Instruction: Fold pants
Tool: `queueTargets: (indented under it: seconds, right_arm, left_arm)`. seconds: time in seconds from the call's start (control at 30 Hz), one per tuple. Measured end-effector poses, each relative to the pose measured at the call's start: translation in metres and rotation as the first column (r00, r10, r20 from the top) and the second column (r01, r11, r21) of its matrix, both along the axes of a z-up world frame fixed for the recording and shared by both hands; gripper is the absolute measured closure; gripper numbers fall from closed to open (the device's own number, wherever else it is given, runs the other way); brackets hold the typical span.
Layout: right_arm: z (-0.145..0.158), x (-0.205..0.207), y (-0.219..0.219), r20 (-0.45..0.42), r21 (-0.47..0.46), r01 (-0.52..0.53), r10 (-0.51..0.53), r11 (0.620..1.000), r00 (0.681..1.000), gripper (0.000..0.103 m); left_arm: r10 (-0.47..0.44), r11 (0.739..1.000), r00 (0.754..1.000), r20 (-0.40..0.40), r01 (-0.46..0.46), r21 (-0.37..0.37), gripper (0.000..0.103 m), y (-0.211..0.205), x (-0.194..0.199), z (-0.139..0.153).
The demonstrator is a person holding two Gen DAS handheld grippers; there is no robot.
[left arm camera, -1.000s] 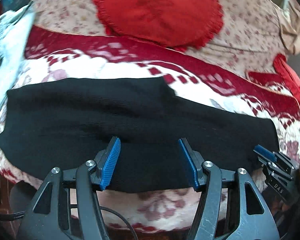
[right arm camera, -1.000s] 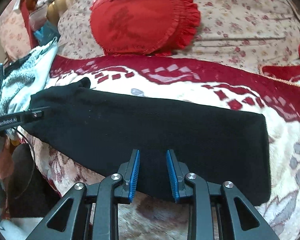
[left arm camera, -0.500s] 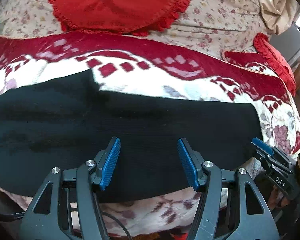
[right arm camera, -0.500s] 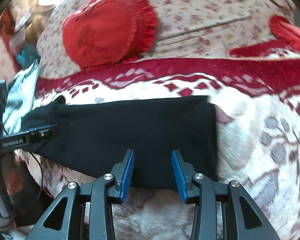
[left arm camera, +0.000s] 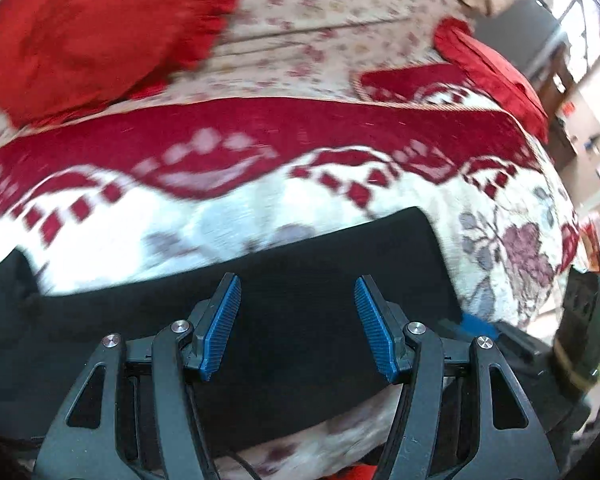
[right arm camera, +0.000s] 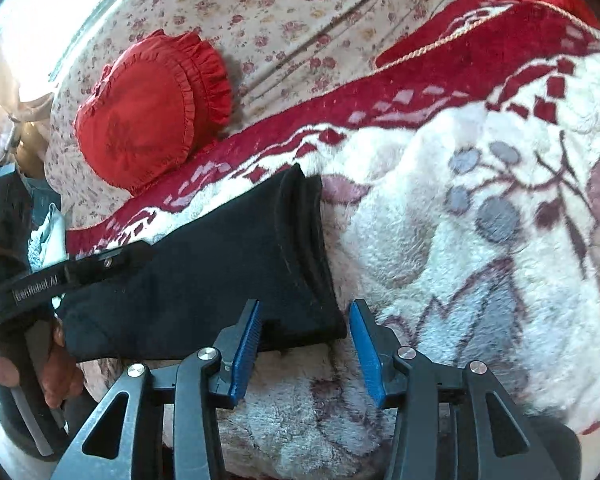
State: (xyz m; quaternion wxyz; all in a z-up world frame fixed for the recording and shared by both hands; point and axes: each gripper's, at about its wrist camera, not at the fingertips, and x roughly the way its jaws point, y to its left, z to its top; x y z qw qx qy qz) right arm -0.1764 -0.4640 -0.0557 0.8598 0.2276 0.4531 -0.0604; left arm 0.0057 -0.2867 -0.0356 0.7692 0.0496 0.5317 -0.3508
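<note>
Black pants [left arm camera: 300, 280] lie flat in a long strip on a red and white patterned blanket [left arm camera: 260, 184]. My left gripper [left arm camera: 296, 320] is open and empty, its blue pads over the pants near their right end. In the right wrist view the pants [right arm camera: 228, 264] end in a layered hem near the middle. My right gripper [right arm camera: 304, 344] is open, with the pants' near right corner between its pads. The left gripper's body [right arm camera: 60, 280] shows at the left over the pants.
A round red frilled cushion [right arm camera: 148, 112] leans on the flowered sofa back [right arm camera: 300, 20]. A second red cushion [left arm camera: 496, 72] lies at the right end. A light cloth [right arm camera: 48, 236] sits off the left end. The blanket's front edge is just below both grippers.
Both grippers have moved right along the pants towards the hem end. The right gripper's pads have opened wider and now straddle the pants' corner.
</note>
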Motion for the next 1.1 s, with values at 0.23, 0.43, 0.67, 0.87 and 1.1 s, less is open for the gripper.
queueTargets:
  seconds: [0.23,0.43,0.67,0.87,1.1]
  right_arm:
    - [-0.007,0.005,-0.004,-0.001,0.043,-0.003,0.004,0.999,1.0,0.057]
    - [-0.011,0.005,-0.01,0.013,0.092,0.0,-0.001,0.996,1.0,0.055]
    - [-0.012,0.011,-0.007,0.031,0.096,-0.015,0.012,0.995,0.999,0.043]
    - [-0.009,0.015,-0.008,0.04,0.068,-0.012,0.01,0.998,0.999,0.057]
    - [0.013,0.016,-0.001,0.095,0.049,-0.075,0.07,0.996,0.993,0.089]
  left_arm:
    - [-0.135,0.99,0.991,0.004,0.135,0.041,0.044,-0.063,0.007,-0.01]
    - [-0.236,0.97,0.972,-0.002,0.236,0.065,0.044,-0.099,0.007,-0.021]
    - [-0.341,0.936,0.94,-0.009,0.341,0.087,0.031,-0.125,-0.003,-0.031]
    - [-0.391,0.916,0.917,0.08,0.379,0.13,0.049,-0.129,-0.017,-0.036]
    - [-0.362,0.932,0.929,0.08,0.36,0.032,0.081,-0.107,-0.014,-0.012]
